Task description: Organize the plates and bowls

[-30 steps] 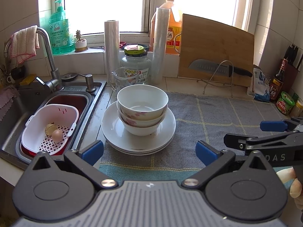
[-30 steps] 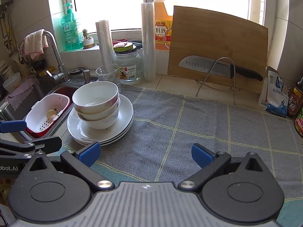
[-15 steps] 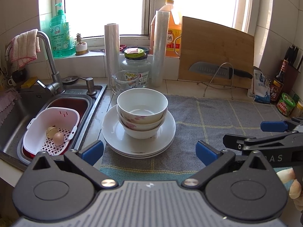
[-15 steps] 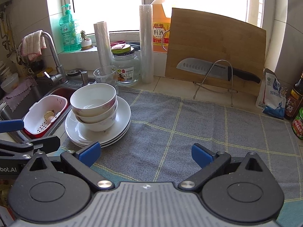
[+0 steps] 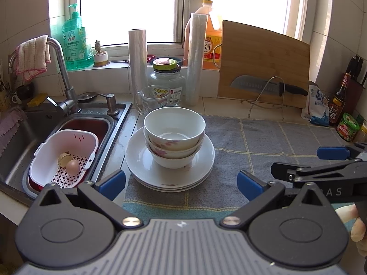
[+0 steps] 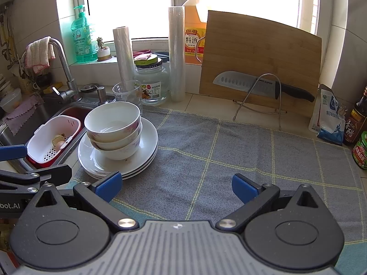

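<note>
— Bowls (image 5: 174, 135), where do they sit on your screen?

— Centre of the left wrist view. I count three white ceramic ones nested together, round and glossy, with a faint pink flower print on the lower two. They stand on a stack of plates (image 5: 142, 165), white, smooth and shallow; three rims show. The top bowl holds nothing solid that I can see. The plates rest on the left edge of a grey cloth mat (image 6: 229, 160), woven-looking, crossed by pale yellow lines.

— And your grippers?

— My left gripper (image 5: 181, 183) has its blue-padded fingers spread wide, nothing between them, low in the frame just in front of the plates. My right gripper (image 6: 175, 186) is likewise released and empty, over the mat at lower centre of its own view, with the dishes to the left.

— Other containers?

— At left, a steel sink (image 5: 29, 128) holds a white plastic basket (image 5: 66, 142) with a perforated bottom, sitting in a red tub. In the basket lie an egg (image 5: 73, 167) and a broken eggshell (image 5: 64, 158). Behind the bowls stand a clear glass measuring cup (image 5: 152, 99) and a glass jar (image 5: 168, 82) with a green-rimmed lid. Two upright rolls of plastic film flank the jar. At upper right a wooden cutting board (image 6: 261, 61) leans on the wall, with a dimpled steel knife (image 6: 252, 86) lying across a wire stand in front of it.
</note>
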